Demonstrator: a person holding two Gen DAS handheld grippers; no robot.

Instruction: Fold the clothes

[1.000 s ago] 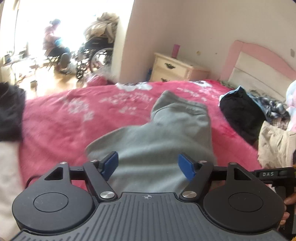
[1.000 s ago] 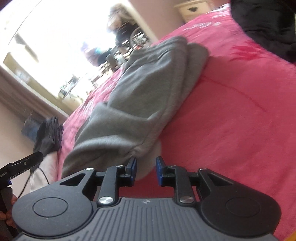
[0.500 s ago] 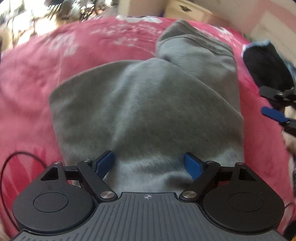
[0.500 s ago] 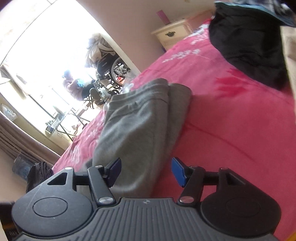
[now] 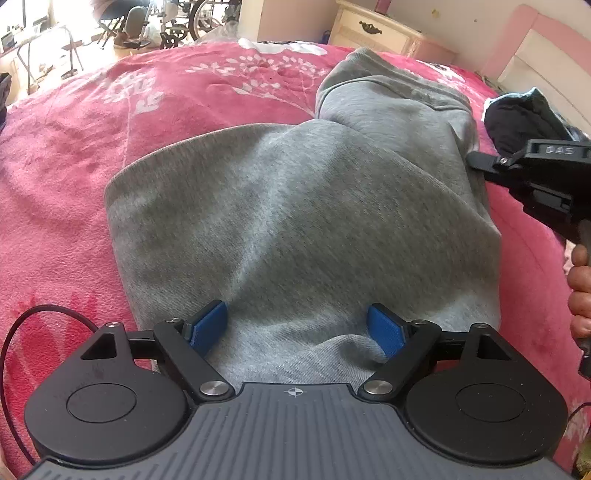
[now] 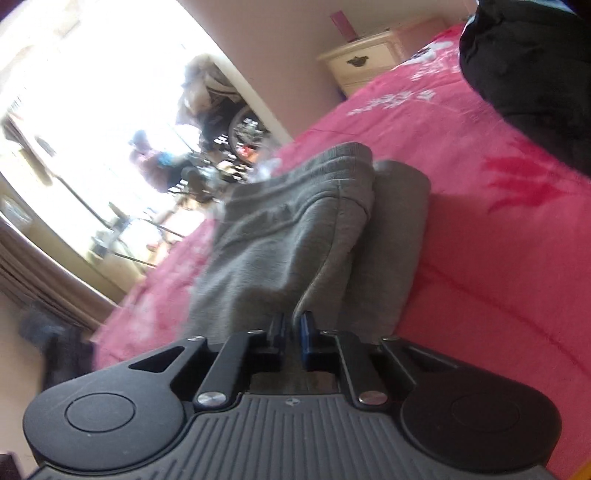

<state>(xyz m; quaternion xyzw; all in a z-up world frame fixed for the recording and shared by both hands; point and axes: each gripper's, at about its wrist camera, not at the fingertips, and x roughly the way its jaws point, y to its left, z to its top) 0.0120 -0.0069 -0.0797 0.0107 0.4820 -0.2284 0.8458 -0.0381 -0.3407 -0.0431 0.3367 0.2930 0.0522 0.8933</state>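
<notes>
Covering most of both views, the bed (image 5: 74,177) lay under a pink blanket with white flower print, and I saw the grey sweatpants (image 5: 295,221) spread across its middle, folded over lengthwise, the waistband end toward one o'clock in the left wrist view. A pile of black clothing (image 5: 524,118) sat on the blanket at two o'clock, well apart from the sweatpants. A cream nightstand (image 5: 376,29) stood past the bed at twelve o'clock. My left gripper (image 5: 299,328) was spread wide, its blue pads either side of the near end of the sweatpants, resting on or just over the cloth; I could not tell which. My right gripper (image 6: 292,328) was pressed nearly together, pinching a raised edge of the grey cloth at the sweatpants' three o'clock side.
</notes>
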